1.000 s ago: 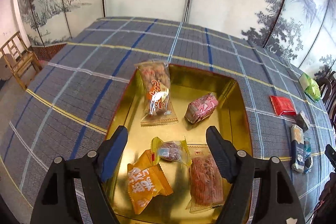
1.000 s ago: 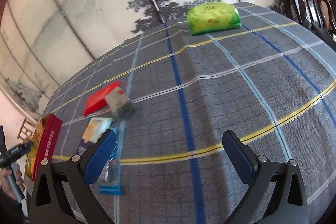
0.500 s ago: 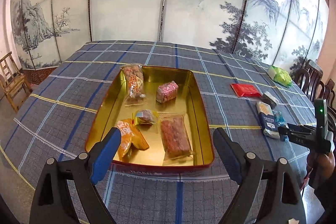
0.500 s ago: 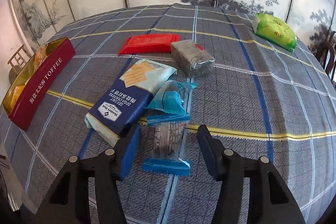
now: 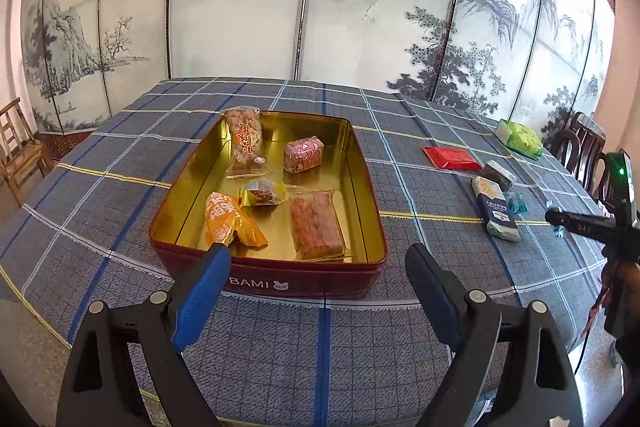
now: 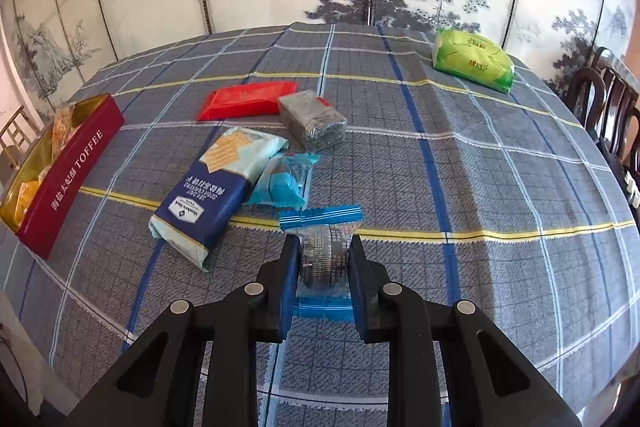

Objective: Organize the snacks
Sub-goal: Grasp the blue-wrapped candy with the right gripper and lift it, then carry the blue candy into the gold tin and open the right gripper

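From the left wrist view, our left gripper (image 5: pixel 316 267) hangs with its jaws wide and nothing between them, just short of the near wall of the red tin (image 5: pixel 280 279). The tin sits on the plaid table (image 5: pixel 120 211) and holds five wrapped snacks on its gold floor. Off to the right we see our right gripper (image 5: pixel 560 217) held by a hand over the loose snacks: a navy cracker pack (image 5: pixel 496 207), a red packet (image 5: pixel 450 158), a grey wrapped block (image 5: pixel 498 175) and, further back, a green bag (image 5: pixel 520 139).

From the right wrist view, the jaws of our right gripper (image 6: pixel 322 267) have just been closing and now press on the blue-ended clear packet (image 6: pixel 324 255), taking it across its middle, where the round contents show through the film. Just beyond it lie a crumpled light-blue wrapper (image 6: pixel 282 181) and the cracker pack (image 6: pixel 218 187); the tin (image 6: pixel 68 167) stands well apart at the left edge.

We judge the packet light, with thin, slick film and brittle contents. A hold across the filled middle suits it better than the crimped ends, which would fold and slip. We should squeeze only lightly, or the contents may crack on the way to the tin.
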### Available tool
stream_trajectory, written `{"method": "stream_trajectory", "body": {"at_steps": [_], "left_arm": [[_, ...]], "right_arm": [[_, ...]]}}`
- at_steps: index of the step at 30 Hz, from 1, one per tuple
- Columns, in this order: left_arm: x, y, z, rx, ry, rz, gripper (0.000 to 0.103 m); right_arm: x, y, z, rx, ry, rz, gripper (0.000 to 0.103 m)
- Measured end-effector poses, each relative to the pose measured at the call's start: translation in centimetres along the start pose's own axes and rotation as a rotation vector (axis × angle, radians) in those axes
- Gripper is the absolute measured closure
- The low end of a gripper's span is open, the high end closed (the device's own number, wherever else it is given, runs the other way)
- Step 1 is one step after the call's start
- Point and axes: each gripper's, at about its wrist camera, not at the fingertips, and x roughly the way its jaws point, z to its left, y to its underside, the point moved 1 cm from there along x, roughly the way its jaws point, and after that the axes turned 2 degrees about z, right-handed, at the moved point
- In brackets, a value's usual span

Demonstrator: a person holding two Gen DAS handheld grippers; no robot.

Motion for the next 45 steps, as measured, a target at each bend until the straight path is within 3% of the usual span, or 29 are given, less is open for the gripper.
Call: {"method": "stream_trajectory", "body": {"at_steps": [6,18,28,45], "left_arm": [[0.0,1.7,-0.2,-0.006,0.009,0.039,0.017],[-0.8,4.1,1.0,-0.08,-0.016,0.055,0.017],[-1.1,5.6,3.2,-0.142,-0.028,0.077,0.017],[-1.8,7.7,7.6,-0.245,-0.065,0.093,0.017]], "right_arm": [[-1.2,-4.0,2.4,-0.029,-0.027,-0.071,0.079],[-1.2,-9.6,14.7,-0.157,-0.166,-0.16,0.079],[-0.5,-9.9,22.3,-0.236,-0.243,-0.141,0.079],[0.9,-9.4,30.2,-0.343,-0.301,-0.091,0.079]]}}
